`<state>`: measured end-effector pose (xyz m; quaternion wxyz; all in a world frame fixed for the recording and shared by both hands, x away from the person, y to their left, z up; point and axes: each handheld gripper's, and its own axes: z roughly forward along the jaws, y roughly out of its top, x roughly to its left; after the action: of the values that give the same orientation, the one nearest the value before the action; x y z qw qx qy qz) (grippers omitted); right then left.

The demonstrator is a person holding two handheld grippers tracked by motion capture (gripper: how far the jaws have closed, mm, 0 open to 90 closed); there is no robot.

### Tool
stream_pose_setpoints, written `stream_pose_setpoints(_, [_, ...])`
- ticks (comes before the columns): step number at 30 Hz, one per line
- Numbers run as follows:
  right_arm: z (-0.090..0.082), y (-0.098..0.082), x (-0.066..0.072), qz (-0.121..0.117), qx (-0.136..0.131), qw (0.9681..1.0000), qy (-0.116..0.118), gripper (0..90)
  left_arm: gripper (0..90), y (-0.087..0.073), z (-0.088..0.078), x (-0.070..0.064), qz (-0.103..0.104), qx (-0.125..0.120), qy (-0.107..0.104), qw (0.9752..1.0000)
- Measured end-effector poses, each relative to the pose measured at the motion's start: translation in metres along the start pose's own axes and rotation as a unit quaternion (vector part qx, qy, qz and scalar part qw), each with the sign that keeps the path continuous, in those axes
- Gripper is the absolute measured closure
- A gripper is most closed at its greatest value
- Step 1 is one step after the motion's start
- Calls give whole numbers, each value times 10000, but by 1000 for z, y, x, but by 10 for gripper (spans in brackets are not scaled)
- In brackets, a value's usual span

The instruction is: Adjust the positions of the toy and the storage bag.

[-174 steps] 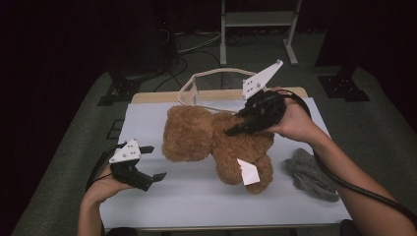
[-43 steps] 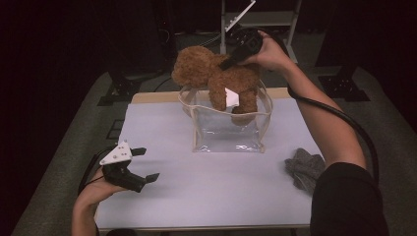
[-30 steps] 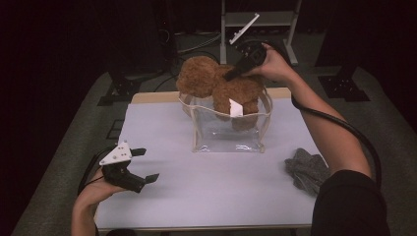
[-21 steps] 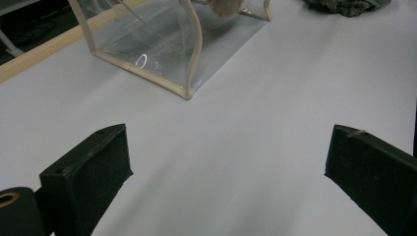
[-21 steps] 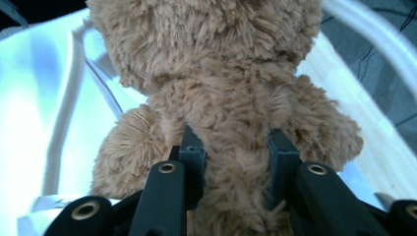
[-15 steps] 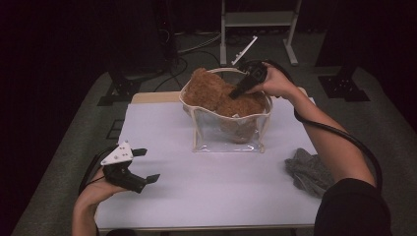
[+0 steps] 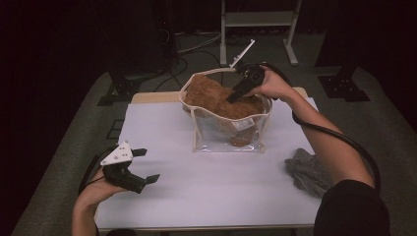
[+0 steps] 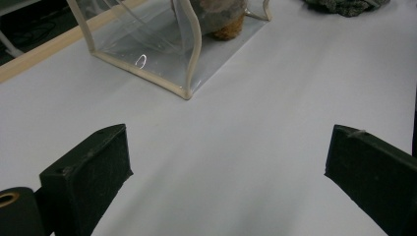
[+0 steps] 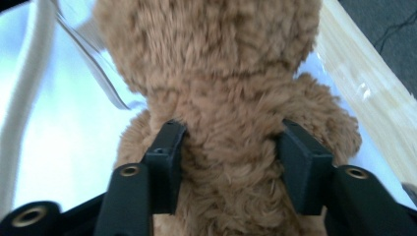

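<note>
Teddy bear (image 7: 221,101) fills bag (image 7: 226,140); fingers (image 9: 164,167) parting.

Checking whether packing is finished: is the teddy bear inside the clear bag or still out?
Inside: the teddy bear sits down in the clear bag, its fur visible through the wall.

- Teddy bear (image 7: 219,98): earlier it lay flat on the middle of the surface (image 7: 206,187). It was then lifted above the clear bag (image 7: 228,123) near the far edge and lowered step by step. It now sits inside the bag, its top at the rim.
- Clear bag: at first hidden behind the bear; now in plain view, standing near the far edge.
- Right tongs (image 7: 237,93): descended with the bear to the bag's rim. Their jaws have just been opening; the bear's fur is between the pads (image 9: 164,164), touching both.
</note>
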<state>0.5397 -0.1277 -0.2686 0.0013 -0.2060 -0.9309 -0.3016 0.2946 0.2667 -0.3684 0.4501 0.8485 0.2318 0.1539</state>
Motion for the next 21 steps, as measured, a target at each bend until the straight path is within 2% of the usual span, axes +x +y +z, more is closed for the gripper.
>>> stream_pose_setpoints(2, [-2,4,1,-59,-149,9999,49,428,25,0,0,0,16,-10,1,10000])
stream_pose_setpoints(3, [-4,11,3,-119,-356,9992,112,403,25,0,0,0,12,-8,7,10000])
stream_pose_setpoints(4, [-4,11,3,-119,-356,9992,112,403,25,0,0,0,-2,-6,4,10000])
stream_pose_setpoints(5, [-3,20,8,-203,-506,9985,101,393,25,0,0,0,-9,-5,-5,10000])
stream_pose_setpoints(7, [-2,24,10,-244,-584,9979,96,393,25,0,0,0,4,6,-1,10000])
stream_pose_setpoints(15, [9,55,27,-594,-1217,9907,142,396,25,0,0,0,34,-4,-5,10000])
stream_pose_setpoints(21, [23,63,31,-623,-1340,9889,129,416,25,0,0,0,32,3,-13,10000])
